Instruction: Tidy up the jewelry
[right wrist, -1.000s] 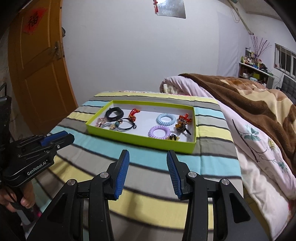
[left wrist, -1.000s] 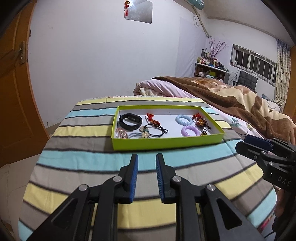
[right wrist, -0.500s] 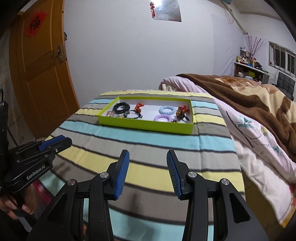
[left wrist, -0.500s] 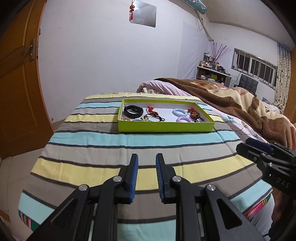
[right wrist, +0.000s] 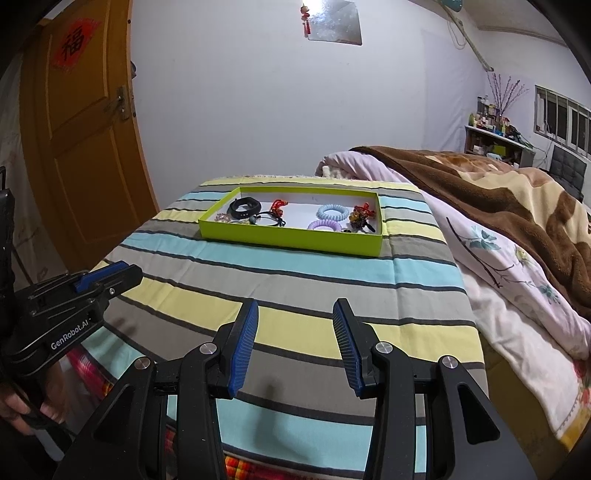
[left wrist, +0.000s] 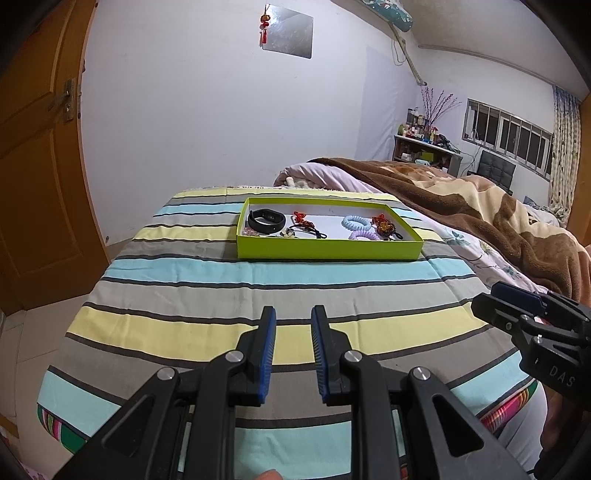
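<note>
Right wrist view: right gripper (right wrist: 295, 345) stands wide open and empty, left gripper (left wrist: 293, 354) narrowly parted and empty, both well short of the green tray (right wrist: 280, 240) holding the jewelry (right wrist: 328, 218). Risk: tangled cords may snag neighbouring pieces.

Surroundings: bedroom, non-task items only.

A striped cloth (left wrist: 229, 295) in yellow, grey and light blue bands covers the work surface. To its right lies a pale floral quilt (right wrist: 517, 295), with a brown-and-cream blanket (left wrist: 480, 206) on top of it. An orange-brown wooden door (right wrist: 85, 147) stands at the left and carries a red paper sign (right wrist: 74, 44). A square reflective panel (left wrist: 288, 35) with a red ornament (left wrist: 264, 24) beside it hangs on the white wall. A cluttered shelf (left wrist: 424, 140) sits near the barred window (left wrist: 509, 136).
</note>
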Demonstrator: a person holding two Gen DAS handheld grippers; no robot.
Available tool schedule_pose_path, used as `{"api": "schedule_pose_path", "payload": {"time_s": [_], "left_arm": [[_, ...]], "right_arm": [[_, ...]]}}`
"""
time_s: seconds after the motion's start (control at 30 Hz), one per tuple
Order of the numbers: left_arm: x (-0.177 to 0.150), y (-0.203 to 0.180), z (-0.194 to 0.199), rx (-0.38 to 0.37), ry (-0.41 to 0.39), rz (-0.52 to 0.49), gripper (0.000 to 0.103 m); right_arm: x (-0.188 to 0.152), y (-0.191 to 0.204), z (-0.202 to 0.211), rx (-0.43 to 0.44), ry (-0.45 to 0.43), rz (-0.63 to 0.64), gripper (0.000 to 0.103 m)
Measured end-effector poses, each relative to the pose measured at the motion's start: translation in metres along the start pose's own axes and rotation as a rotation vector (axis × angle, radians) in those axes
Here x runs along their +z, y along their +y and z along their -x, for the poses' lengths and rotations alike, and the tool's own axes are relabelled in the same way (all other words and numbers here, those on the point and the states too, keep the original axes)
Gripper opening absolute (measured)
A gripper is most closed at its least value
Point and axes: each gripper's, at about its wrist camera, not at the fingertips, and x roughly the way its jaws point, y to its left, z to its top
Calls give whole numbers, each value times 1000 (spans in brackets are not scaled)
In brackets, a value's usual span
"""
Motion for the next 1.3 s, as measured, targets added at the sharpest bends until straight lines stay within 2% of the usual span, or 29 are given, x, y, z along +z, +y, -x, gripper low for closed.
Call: {"api": "schedule_pose_path", "payload": {"time_s": [1.3], "left_arm": [[-4, -2, -5, 8, 26, -1, 20]], "right_arm": [[-1, 2, -3, 2, 10, 4, 43]]}}
